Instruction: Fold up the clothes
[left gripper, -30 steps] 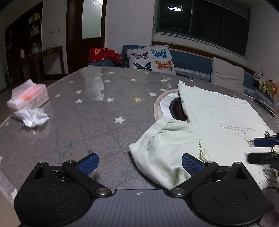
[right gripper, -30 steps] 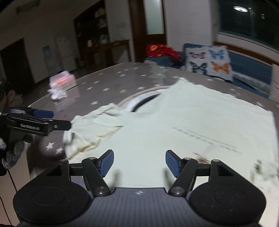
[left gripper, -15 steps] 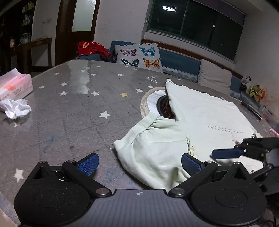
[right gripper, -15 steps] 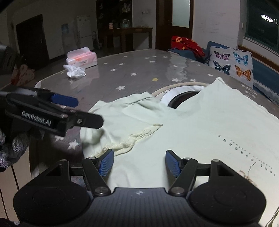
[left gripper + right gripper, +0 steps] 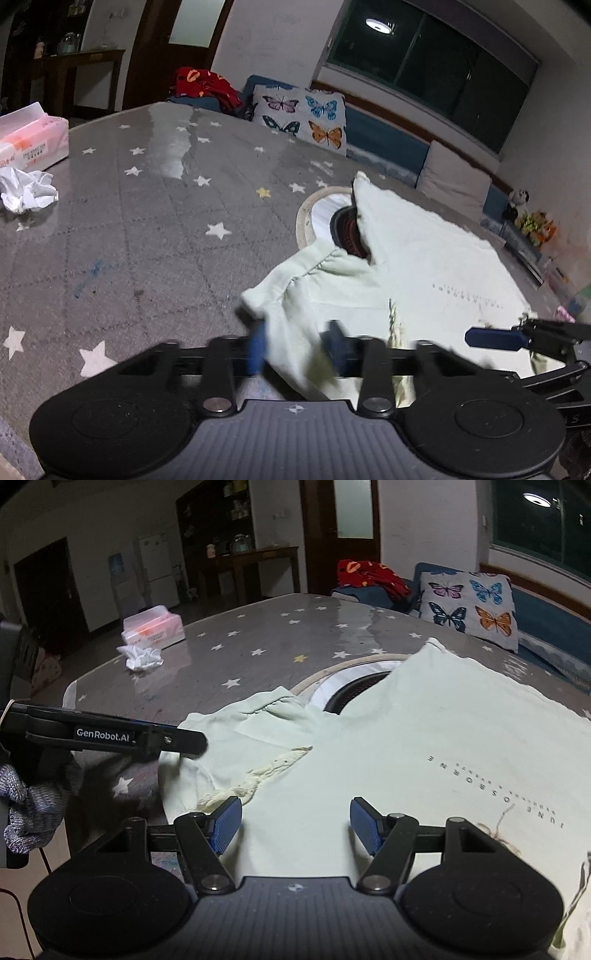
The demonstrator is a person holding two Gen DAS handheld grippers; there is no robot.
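A pale green T-shirt [image 5: 424, 258] lies spread on the grey star-patterned table [image 5: 147, 221], print side up. Its sleeve [image 5: 314, 273] is bunched towards the near left. My left gripper [image 5: 295, 347] is closing, its blurred blue pads on either side of the sleeve's edge. In the right wrist view the same gripper [image 5: 192, 740] reaches in from the left to the sleeve [image 5: 251, 731]. My right gripper [image 5: 295, 827] stands open low over the shirt [image 5: 443, 720] near its lace-trimmed seam, gripping nothing. Its blue finger [image 5: 491, 338] shows at the right.
A round inset with a dark burner [image 5: 325, 218] lies partly under the shirt. A pink tissue box [image 5: 29, 140] and a crumpled tissue [image 5: 27, 190] sit at the far left. A sofa with a butterfly pillow [image 5: 303, 114] stands behind. A gloved hand [image 5: 29, 805] holds the left gripper.
The left gripper's jaws have swung from wide open to nearly together around the sleeve's edge, and it has tilted. The right gripper has crept a little over the shirt.
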